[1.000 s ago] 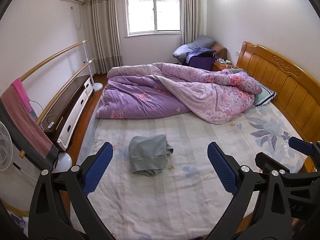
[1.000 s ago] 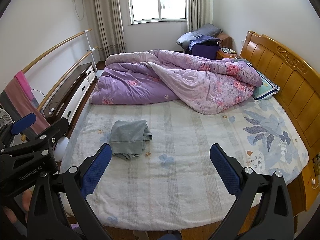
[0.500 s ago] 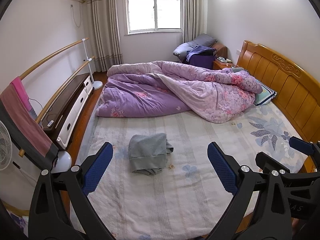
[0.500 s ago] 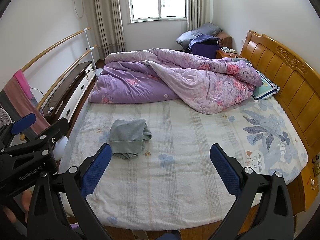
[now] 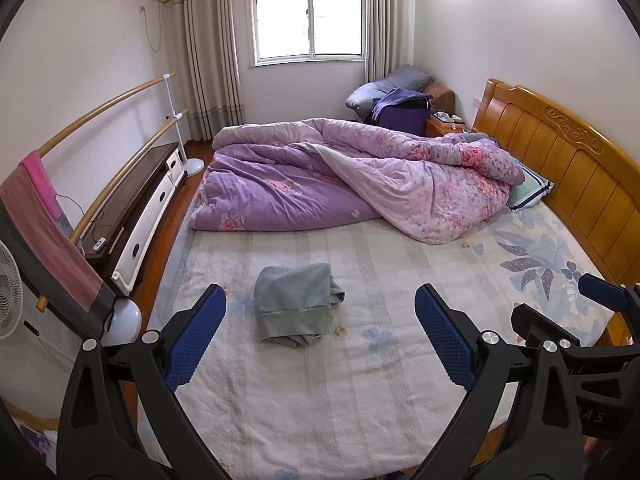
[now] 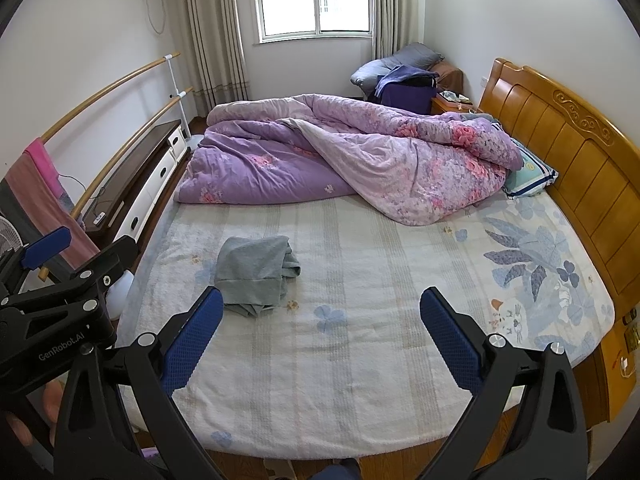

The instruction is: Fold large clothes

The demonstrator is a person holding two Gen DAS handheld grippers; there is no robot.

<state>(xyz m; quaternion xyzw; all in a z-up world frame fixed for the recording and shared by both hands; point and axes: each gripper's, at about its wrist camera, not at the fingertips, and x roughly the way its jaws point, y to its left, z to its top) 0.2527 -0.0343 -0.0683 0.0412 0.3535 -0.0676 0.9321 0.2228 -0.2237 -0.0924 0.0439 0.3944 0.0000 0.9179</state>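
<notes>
While both claws gape, the grey garment point(image 5: 294, 300) lies folded, long axis toward the window.

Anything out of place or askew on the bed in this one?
Only mildly: the grey garment lies in a loose bundle, a flap spilling out on its right, not squarely folded. The purple quilt is heaped unevenly across the far half. Both tongs are open and empty.

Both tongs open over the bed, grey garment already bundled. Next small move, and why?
Probably bring the left tongs forward and down toward the near hem of the folded grey cotton garment. It lies loosely bundled on the pale floral bedsheet, just ahead of and between the left fingers, while the right tongs sit off to its right. Both are open and hold nothing.
</notes>
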